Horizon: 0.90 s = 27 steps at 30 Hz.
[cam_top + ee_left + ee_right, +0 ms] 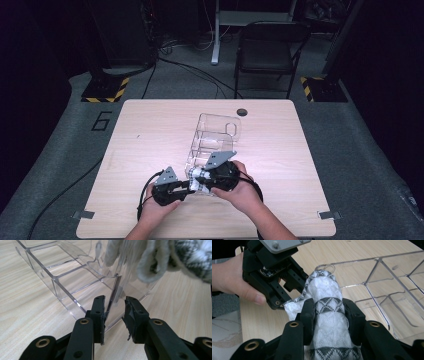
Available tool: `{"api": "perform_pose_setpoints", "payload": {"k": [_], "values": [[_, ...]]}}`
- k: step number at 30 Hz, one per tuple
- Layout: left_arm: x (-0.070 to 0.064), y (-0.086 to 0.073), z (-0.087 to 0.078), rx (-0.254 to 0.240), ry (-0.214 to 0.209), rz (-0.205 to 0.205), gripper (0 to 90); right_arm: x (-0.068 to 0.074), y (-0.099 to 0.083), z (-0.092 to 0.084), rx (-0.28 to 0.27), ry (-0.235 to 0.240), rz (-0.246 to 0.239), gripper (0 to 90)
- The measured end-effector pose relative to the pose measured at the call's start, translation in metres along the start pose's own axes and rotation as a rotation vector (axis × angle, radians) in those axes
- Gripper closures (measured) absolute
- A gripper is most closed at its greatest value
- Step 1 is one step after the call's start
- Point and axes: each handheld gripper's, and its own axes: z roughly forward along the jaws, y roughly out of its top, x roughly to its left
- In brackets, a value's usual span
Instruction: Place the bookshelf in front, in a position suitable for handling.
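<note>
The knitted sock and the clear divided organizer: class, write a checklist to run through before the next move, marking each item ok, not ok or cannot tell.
1. Right claw grips the knitted sock: ok, pads press both sides.
2. Sock end is at the organizer near rim: ok.
3. Left claw straddles the organizer's end wall: ok.
4. Left claw clamps that wall firmly: not ok, a gap shows at one pad.
5. Near compartment is free of other items: ok.
6. Sock will fit the compartment: cannot tell.
</note>
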Motion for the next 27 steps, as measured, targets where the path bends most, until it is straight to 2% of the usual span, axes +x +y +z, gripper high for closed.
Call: {"api": "perform_pose_setpoints", "payload": {"k": [2, 3, 5, 6, 8, 13, 15, 16, 18, 21, 22, 23, 24, 25, 27], "values": [[-0.001, -0.001, 0.001, -0.012, 0.004, -0.011, 69.8, -0.002, -0.001, -0.001, -0.007, 0.000, -0.012, 65.4], [0.000, 0.000, 0.000, -0.005, -0.004, -0.007, 70.0, -0.003, -0.004, -0.003, -0.016, 0.006, 0.011, 65.5], [0.001, -0.001, 0.001, -0.008, -0.004, 0.003, 70.0, -0.004, -0.003, -0.003, -0.006, 0.015, 0.023, 65.5], [0.002, -0.001, 0.001, -0.009, -0.022, -0.011, 70.0, -0.003, 0.004, -0.002, 0.031, 0.011, 0.017, 65.6], [0.002, -0.001, 0.001, -0.016, -0.020, -0.014, 69.8, -0.002, 0.009, 0.002, 0.042, 0.006, 0.023, 65.5], [0.002, -0.001, 0.003, -0.016, -0.022, -0.003, 69.5, 0.002, 0.018, 0.012, 0.058, 0.010, 0.033, 65.5], [0.002, -0.001, 0.002, -0.001, -0.016, 0.023, 69.6, 0.002, 0.021, 0.016, 0.056, 0.010, 0.024, 65.6], [0.002, -0.001, 0.002, -0.001, -0.016, 0.023, 69.8, 0.002, 0.021, 0.016, 0.056, 0.010, 0.024, 65.6], [0.000, -0.001, 0.002, -0.001, 0.004, 0.040, 70.2, 0.001, 0.016, 0.013, 0.041, 0.012, 0.029, 65.1], [0.000, 0.000, 0.000, 0.007, -0.003, 0.039, 70.8, 0.001, 0.011, 0.009, 0.023, 0.003, 0.021, 64.2], [-0.001, -0.001, 0.001, -0.014, 0.001, 0.009, 71.0, 0.001, 0.005, 0.002, 0.021, -0.014, 0.014, 62.6], [-0.001, -0.001, 0.001, -0.014, 0.001, 0.009, 71.1, 0.001, 0.005, 0.002, 0.021, -0.014, 0.014, 62.6], [0.001, -0.001, 0.000, -0.001, -0.008, 0.017, 71.0, 0.000, 0.000, -0.004, 0.016, -0.020, 0.028, 58.8], [0.000, -0.001, 0.001, -0.011, -0.008, 0.002, 71.0, -0.001, -0.001, -0.006, 0.007, -0.015, 0.042, 55.2], [0.001, -0.001, 0.001, -0.012, -0.006, 0.006, 70.9, -0.001, -0.002, -0.007, -0.002, -0.018, 0.052, 52.4]]}}
